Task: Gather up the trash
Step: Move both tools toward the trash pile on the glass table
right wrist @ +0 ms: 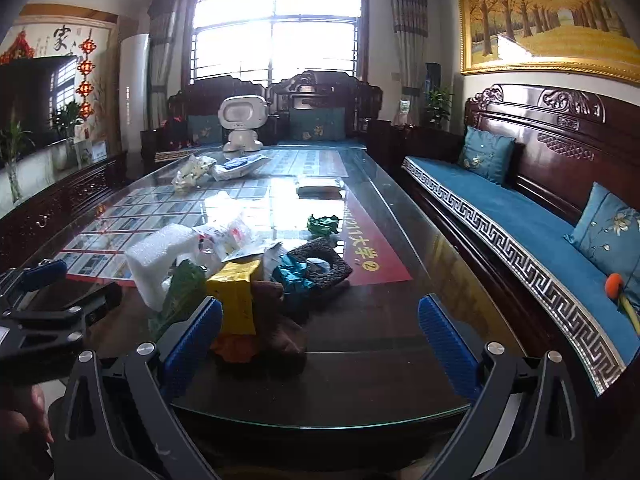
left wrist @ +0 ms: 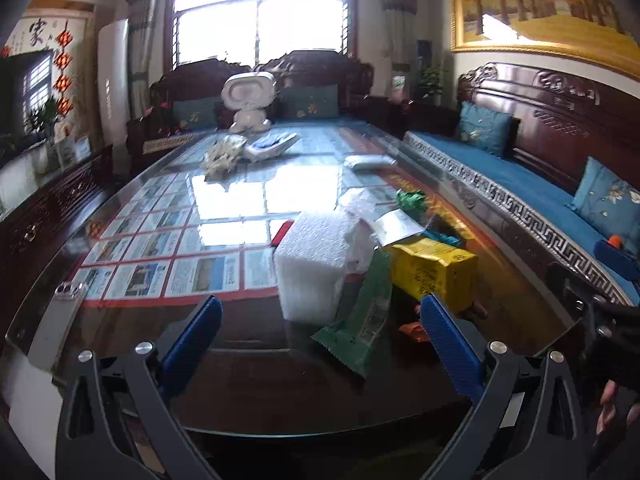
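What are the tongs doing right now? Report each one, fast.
Left tongs: open, holding nothing, above the near end of the glass table.
Right tongs: open, holding nothing, facing the trash pile.

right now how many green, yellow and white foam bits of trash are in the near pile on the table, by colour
green: 2, flat green wrapper and crumpled green foil
yellow: 1, yellow bag
white foam: 1, white foam block
total: 4
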Demonstrator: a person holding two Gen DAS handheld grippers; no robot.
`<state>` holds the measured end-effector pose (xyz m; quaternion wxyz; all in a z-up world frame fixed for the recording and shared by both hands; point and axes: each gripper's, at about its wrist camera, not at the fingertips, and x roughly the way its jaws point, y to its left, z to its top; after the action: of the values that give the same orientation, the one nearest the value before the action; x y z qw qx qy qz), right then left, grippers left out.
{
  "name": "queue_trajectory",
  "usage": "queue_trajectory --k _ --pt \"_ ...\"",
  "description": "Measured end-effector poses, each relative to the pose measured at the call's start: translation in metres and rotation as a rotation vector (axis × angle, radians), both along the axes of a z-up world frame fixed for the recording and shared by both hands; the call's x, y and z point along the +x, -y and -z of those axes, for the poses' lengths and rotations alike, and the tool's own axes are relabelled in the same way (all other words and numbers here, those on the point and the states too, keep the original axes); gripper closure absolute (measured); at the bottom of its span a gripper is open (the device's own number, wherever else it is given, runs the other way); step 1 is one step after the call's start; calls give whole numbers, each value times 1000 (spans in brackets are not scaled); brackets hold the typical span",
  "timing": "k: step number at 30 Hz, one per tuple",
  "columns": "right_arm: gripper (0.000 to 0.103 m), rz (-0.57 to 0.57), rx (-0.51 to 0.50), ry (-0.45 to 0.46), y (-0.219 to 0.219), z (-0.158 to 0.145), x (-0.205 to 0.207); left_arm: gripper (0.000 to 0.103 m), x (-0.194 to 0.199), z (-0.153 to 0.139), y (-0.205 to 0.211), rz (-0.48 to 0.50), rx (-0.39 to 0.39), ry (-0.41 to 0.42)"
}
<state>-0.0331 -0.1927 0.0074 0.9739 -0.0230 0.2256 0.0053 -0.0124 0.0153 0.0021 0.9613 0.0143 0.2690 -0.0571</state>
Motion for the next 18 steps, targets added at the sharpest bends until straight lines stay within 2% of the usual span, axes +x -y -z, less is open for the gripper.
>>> queue_trajectory --k 5,11,18 --pt "8 4 11 -8 2 3 2 4 0 -2 2 -4 11 16" --pt "8 -11 12 7 6 3 0 4 7 3 0 6 -36 -39" --pt "8 -22 35 24 14 4 0 4 15 11 3 -31 -3 -49"
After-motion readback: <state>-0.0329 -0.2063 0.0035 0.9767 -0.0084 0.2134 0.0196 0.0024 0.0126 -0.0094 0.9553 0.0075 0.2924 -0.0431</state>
